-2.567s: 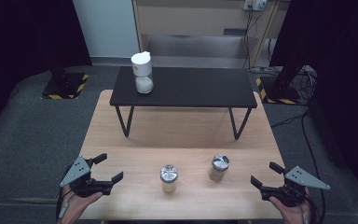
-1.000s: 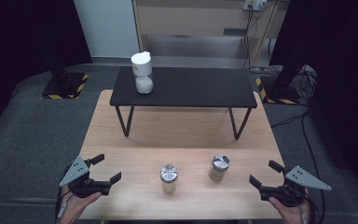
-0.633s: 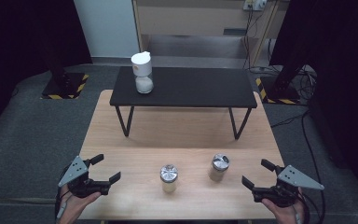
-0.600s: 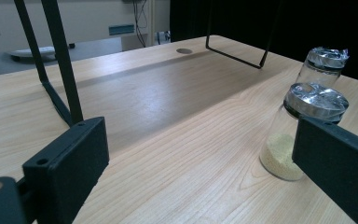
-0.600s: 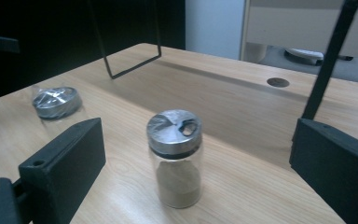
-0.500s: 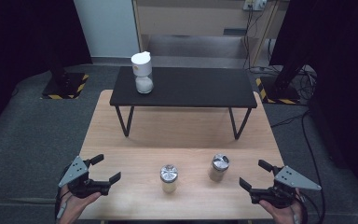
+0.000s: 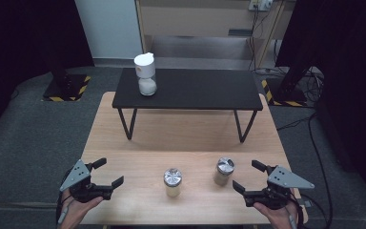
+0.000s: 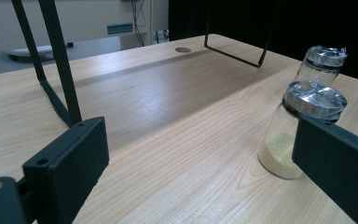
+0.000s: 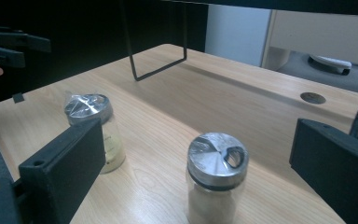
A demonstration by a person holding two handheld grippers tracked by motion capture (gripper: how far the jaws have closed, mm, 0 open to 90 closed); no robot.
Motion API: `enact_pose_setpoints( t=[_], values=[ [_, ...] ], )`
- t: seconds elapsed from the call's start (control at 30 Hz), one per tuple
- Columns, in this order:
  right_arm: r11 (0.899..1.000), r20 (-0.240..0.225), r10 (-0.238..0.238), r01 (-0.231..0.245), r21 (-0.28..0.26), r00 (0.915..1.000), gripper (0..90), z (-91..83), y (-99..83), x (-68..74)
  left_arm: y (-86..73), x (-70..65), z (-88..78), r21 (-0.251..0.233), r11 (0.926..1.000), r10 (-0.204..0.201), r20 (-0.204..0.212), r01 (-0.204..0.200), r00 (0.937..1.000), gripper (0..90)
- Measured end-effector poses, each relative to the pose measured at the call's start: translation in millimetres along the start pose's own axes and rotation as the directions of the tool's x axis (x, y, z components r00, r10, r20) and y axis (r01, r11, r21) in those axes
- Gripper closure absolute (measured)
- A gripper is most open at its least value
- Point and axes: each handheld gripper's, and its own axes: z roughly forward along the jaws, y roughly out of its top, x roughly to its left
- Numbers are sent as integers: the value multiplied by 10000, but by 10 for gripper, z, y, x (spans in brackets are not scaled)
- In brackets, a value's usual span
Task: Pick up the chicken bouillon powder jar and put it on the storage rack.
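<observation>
- The left gripper [image 7: 104, 177] rests low over the near left corner of the wooden table [image 7: 186, 131], held in the person's left hand [image 7: 76, 207]. Its jaws stand wide apart with nothing between them, pointing right along the table's near edge.
- In the left gripper view the same two black jaws frame bare wood, and the nearer jar [image 8: 303, 128] stands just inside the right jaw without touching it, as far as can be told.
- That left jar [image 7: 172, 182] stands upright on the table near the front edge, about midway between the two grippers. It has a shiny metal lid and a layer of pale yellowish grains at the bottom.
- The right jar [image 7: 224, 171] stands upright just to the right of the first and a little farther back, apart from it. Its metal lid carries crumpled clear film, and a pale powder lies inside.
- In the right gripper view this jar [image 9: 216, 179] sits between the open jaws, close to the camera and touching neither, while the other jar [image 9: 92, 130] stands partly behind the left jaw.
- The right gripper [image 7: 251, 176] hovers at the near right corner of the table, held in the person's right hand [image 7: 279, 214]. Its jaws are spread wide and hold nothing, and they point left towards the right jar, near it but apart.
- Farther back a low black bench [image 7: 190, 90] stands on the table, with a white-capped bottle [image 7: 145, 73] upright on its left end.
</observation>
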Motion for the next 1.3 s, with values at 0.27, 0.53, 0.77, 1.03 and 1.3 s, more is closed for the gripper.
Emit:
enact_pose_setpoints(
  t=[0.27, 0.53, 0.77, 1.03, 1.3],
  values=[
    [9998, -365, -124, 129, 119, 9993, 39, 125, 56, 46, -3, 7, 1, -1, 10000, -3, 34, 3, 10000, 27],
    [9996, -737, -127, 145, 242, 9972, 39, 279, 72, 72, -7, 13, -6, -11, 10000, -15, 27, 15, 10000, 27],
    [9994, -1021, -204, 232, 266, 9946, 39, 391, 103, 98, -7, 14, -4, 0, 10000, -19, 36, 19, 10000, 27],
    [9991, -1362, -267, 309, 290, 9903, 39, 539, 142, 124, -7, 17, -1, 17, 10000, -22, 58, 22, 10000, 27],
    [9977, -1758, -394, 485, 477, 9836, 39, 725, 179, 169, -7, 18, -2, 20, 10000, -18, 83, 17, 10000, 27]
  ],
)
